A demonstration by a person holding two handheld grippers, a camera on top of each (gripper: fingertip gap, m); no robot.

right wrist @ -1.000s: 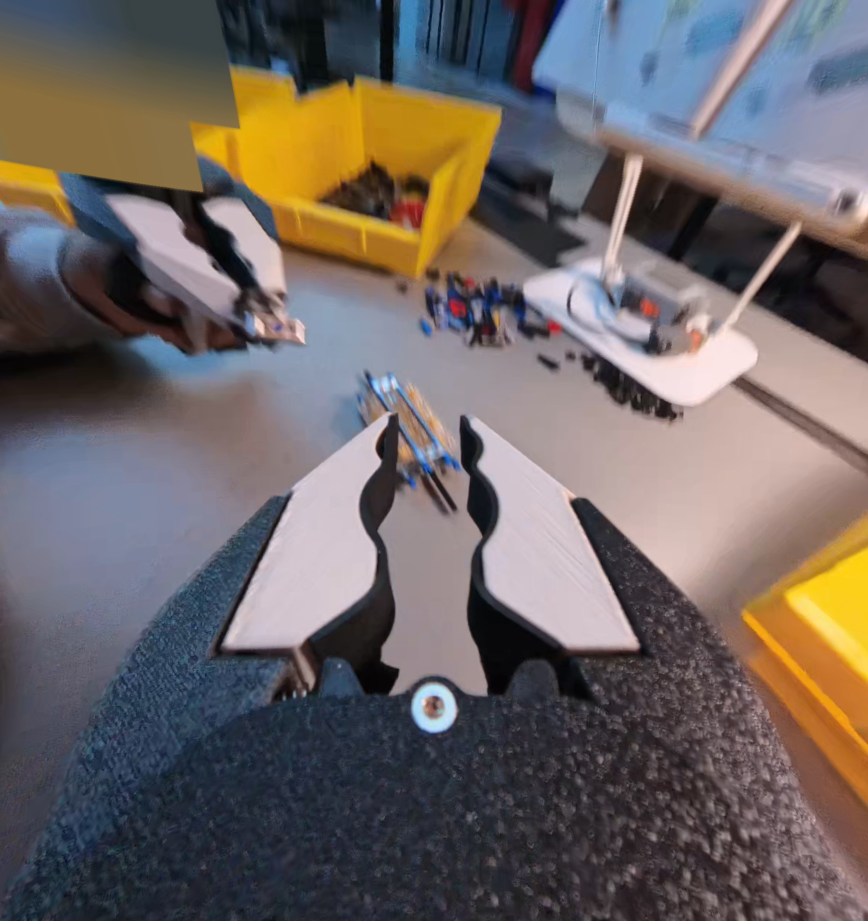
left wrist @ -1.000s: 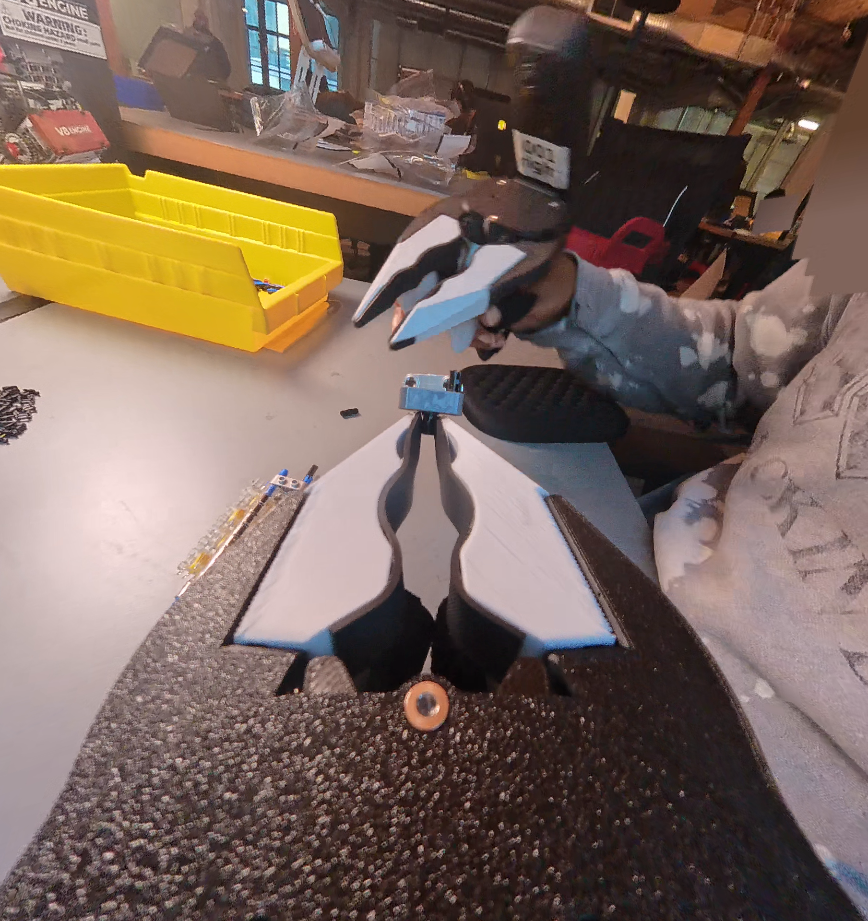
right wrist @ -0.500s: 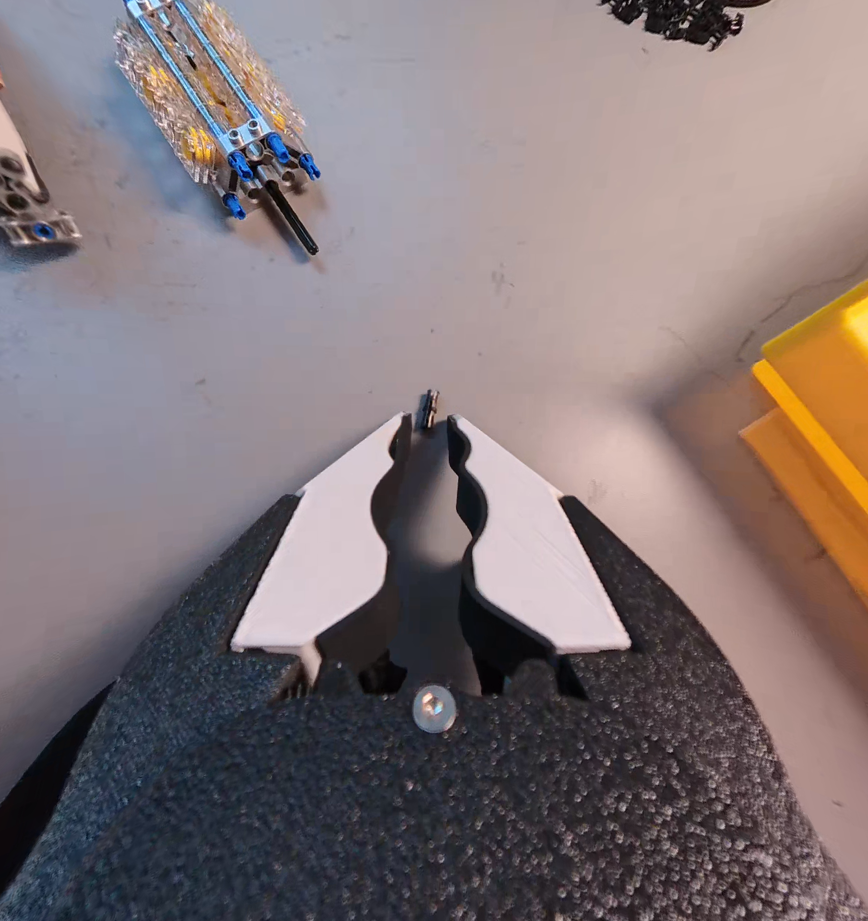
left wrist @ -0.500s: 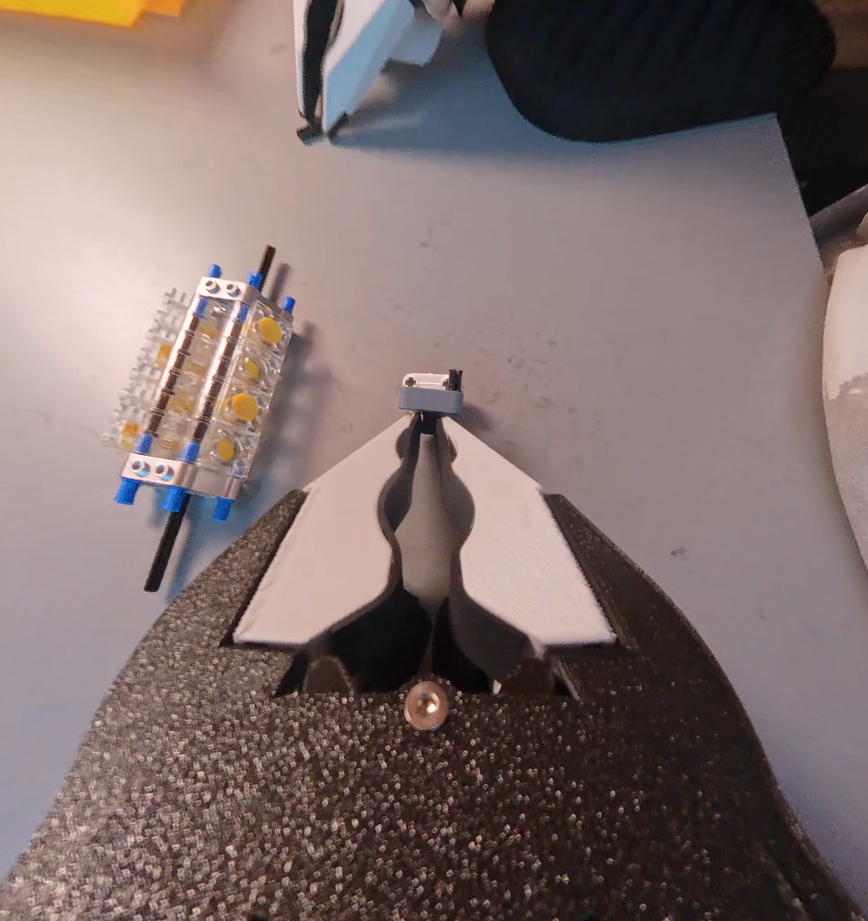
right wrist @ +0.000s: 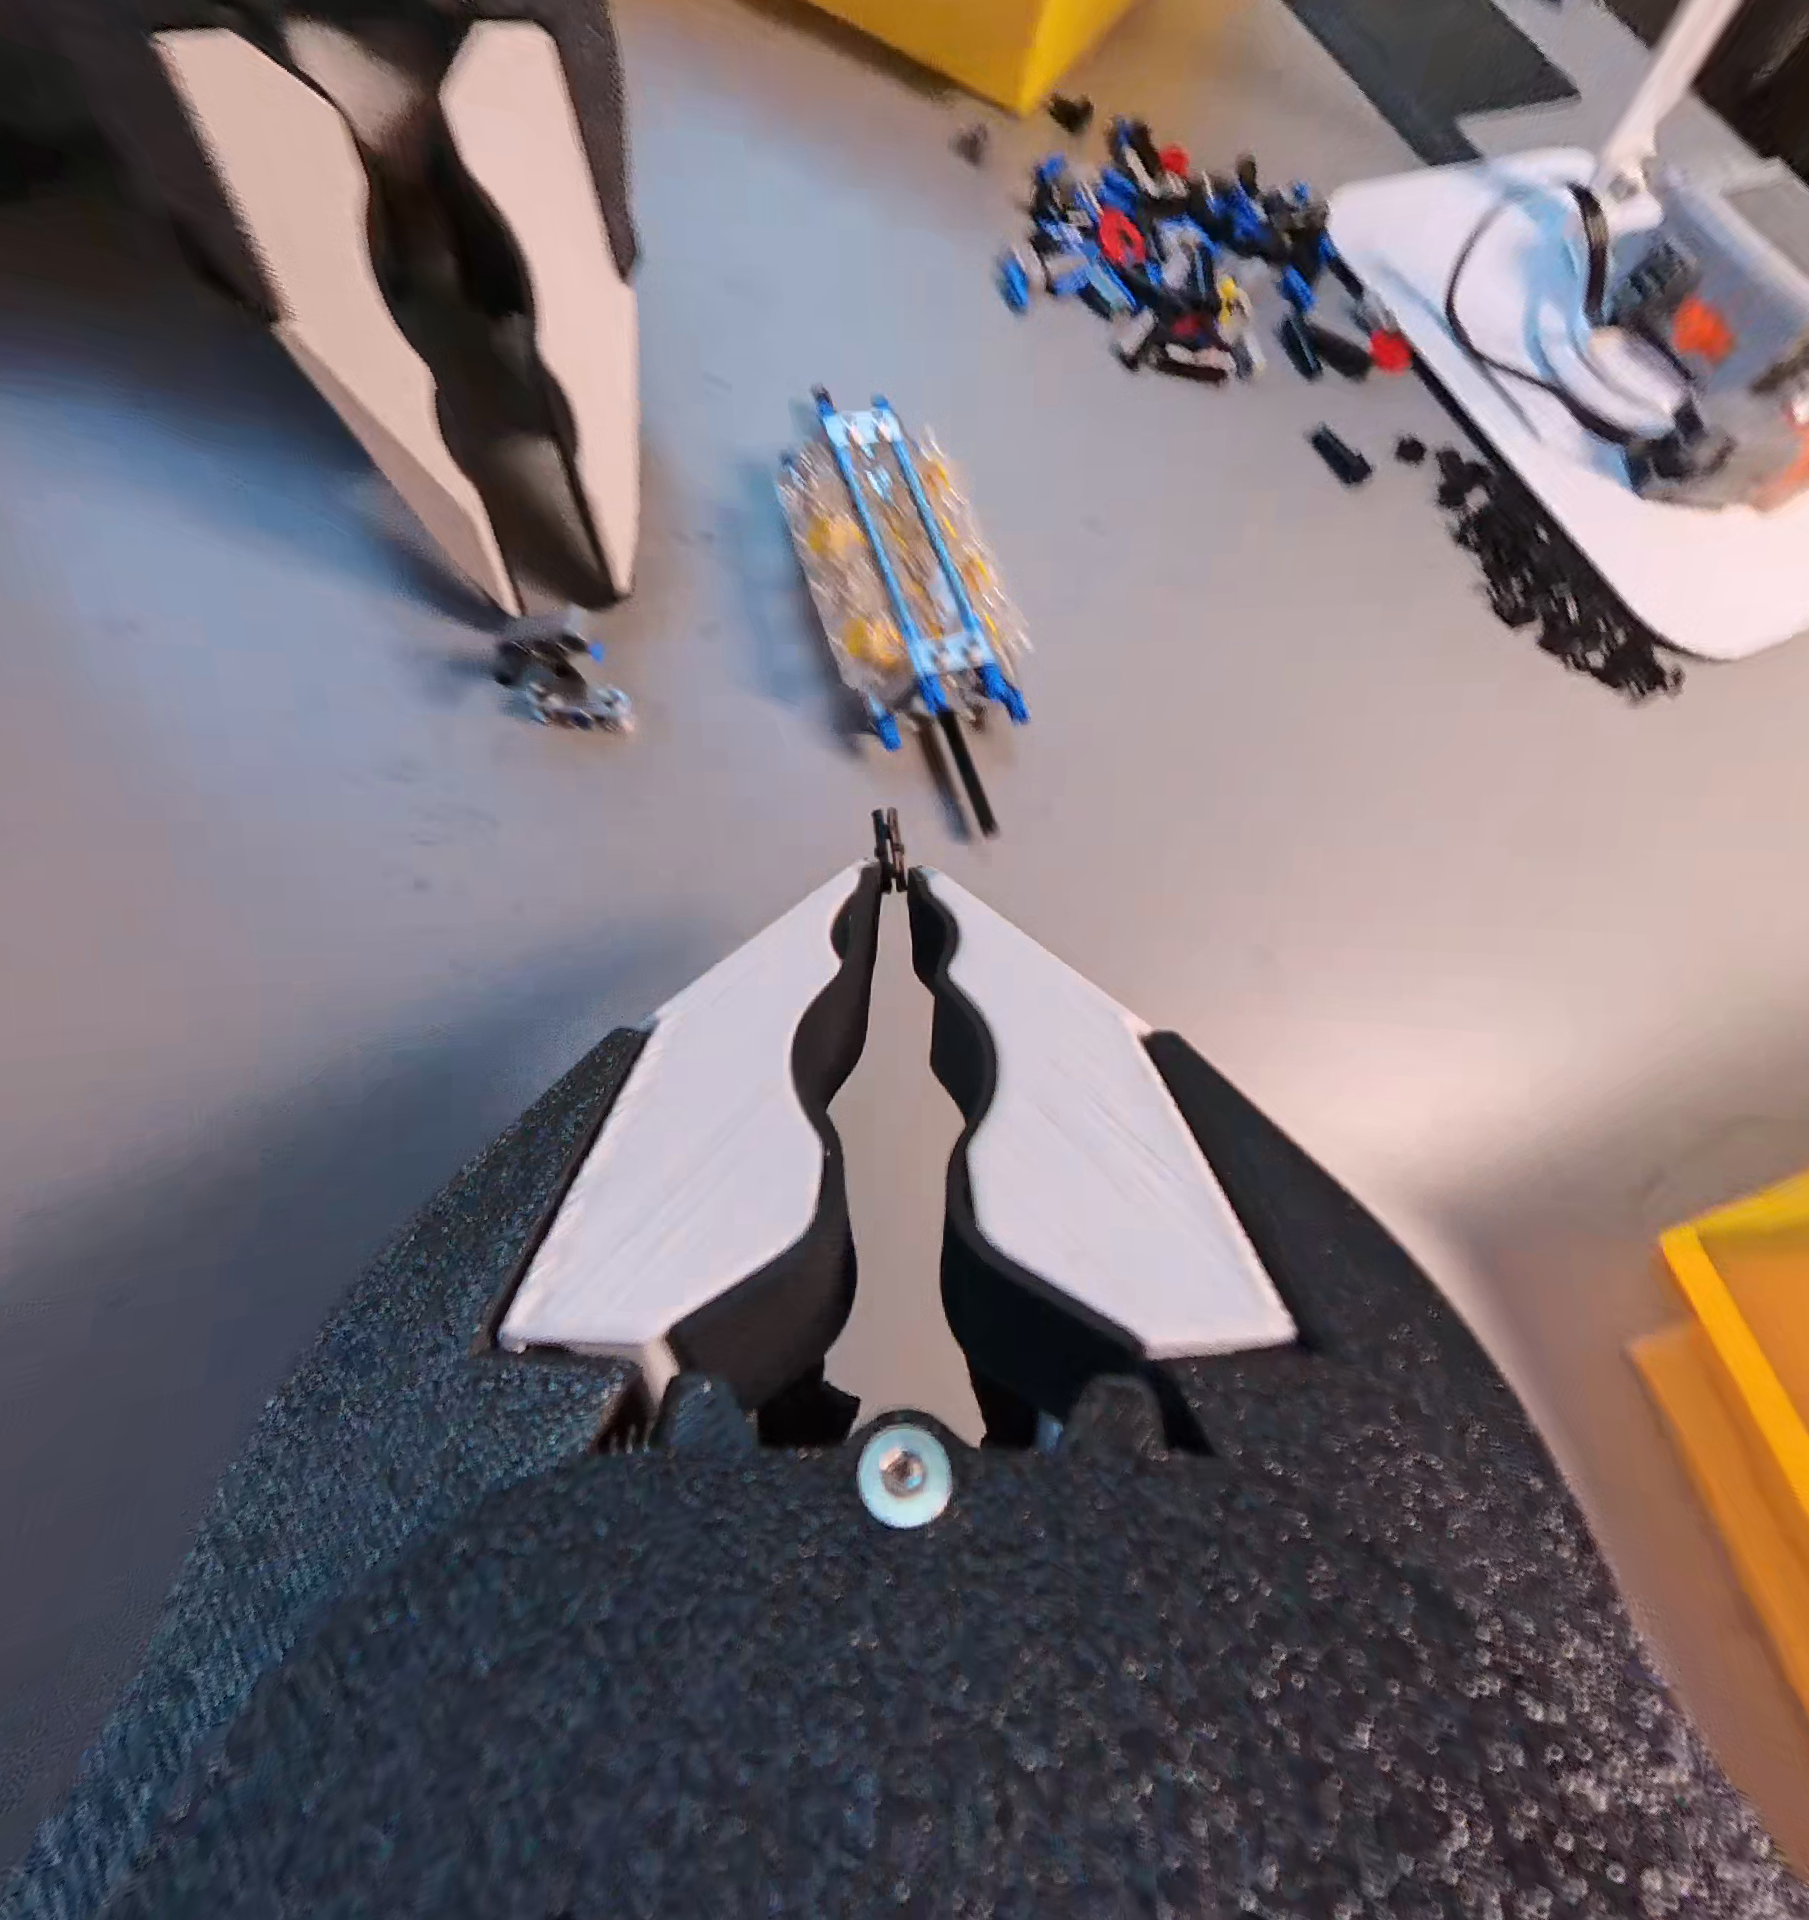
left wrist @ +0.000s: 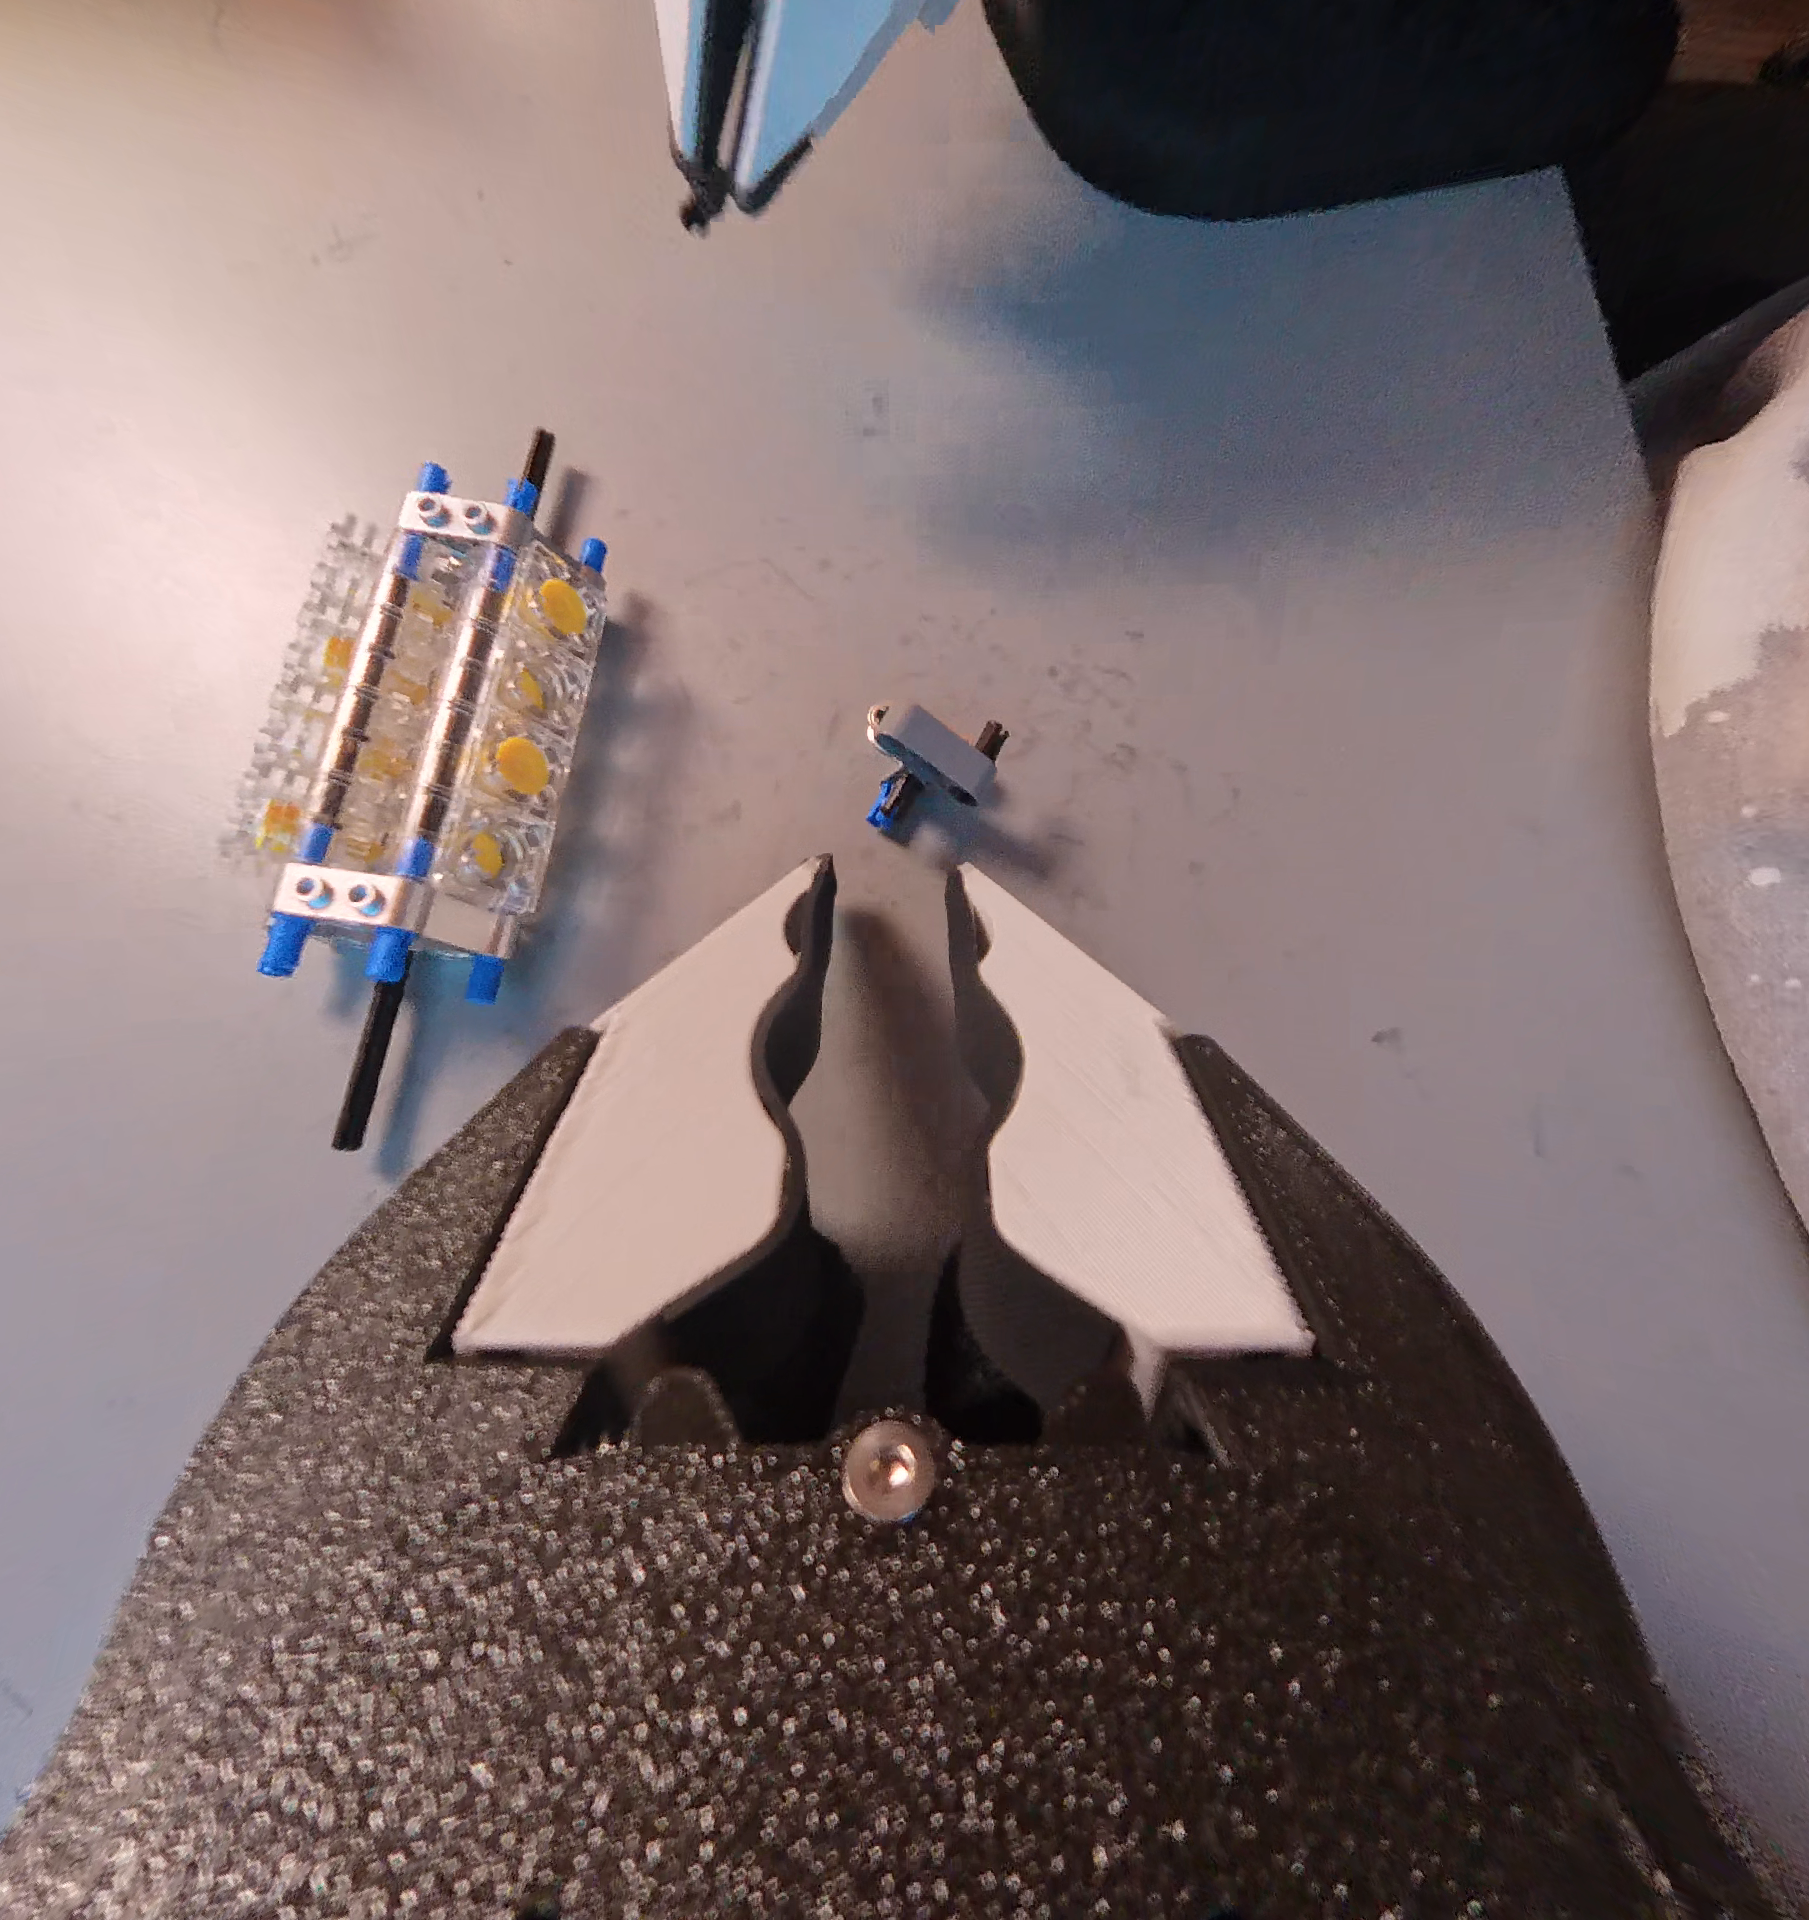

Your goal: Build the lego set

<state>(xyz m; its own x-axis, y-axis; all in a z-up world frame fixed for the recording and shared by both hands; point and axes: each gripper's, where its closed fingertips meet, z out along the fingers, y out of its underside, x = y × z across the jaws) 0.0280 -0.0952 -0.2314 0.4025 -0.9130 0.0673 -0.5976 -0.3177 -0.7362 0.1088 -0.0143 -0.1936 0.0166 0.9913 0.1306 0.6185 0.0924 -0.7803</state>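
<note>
My left gripper [left wrist: 892, 873] is open and empty just above the grey table. A small grey piece with black and blue pins [left wrist: 936, 764] lies on the table right in front of its tips, apart from them. A clear block assembly with yellow discs, blue pins and a black axle [left wrist: 422, 717] lies to its left. My right gripper [right wrist: 887, 878] is shut on a small black pin [right wrist: 887, 847] and holds it above the table. From there the left gripper [right wrist: 562, 597] shows at upper left over the grey piece [right wrist: 567, 686], with the clear assembly [right wrist: 910, 561] ahead.
A pile of blue, black and red parts [right wrist: 1170, 270] and a heap of black pins [right wrist: 1544, 592] lie by a white tray [right wrist: 1710, 582]. Yellow bins stand at the right [right wrist: 1773, 1351] and far edge [right wrist: 993, 52]. A black cushion [left wrist: 1347, 104] and a person's clothing [left wrist: 1793, 831] border the table. The left gripper's tips are roughly 12 cm from the right gripper's. The left tips stand about 8 cm off the black axle [left wrist: 422, 717]. It is also in sight in the right wrist view [right wrist: 894, 534].
My left gripper opened and let the grey piece go onto the table. My right gripper closed on the black pin and rose with it.
</note>
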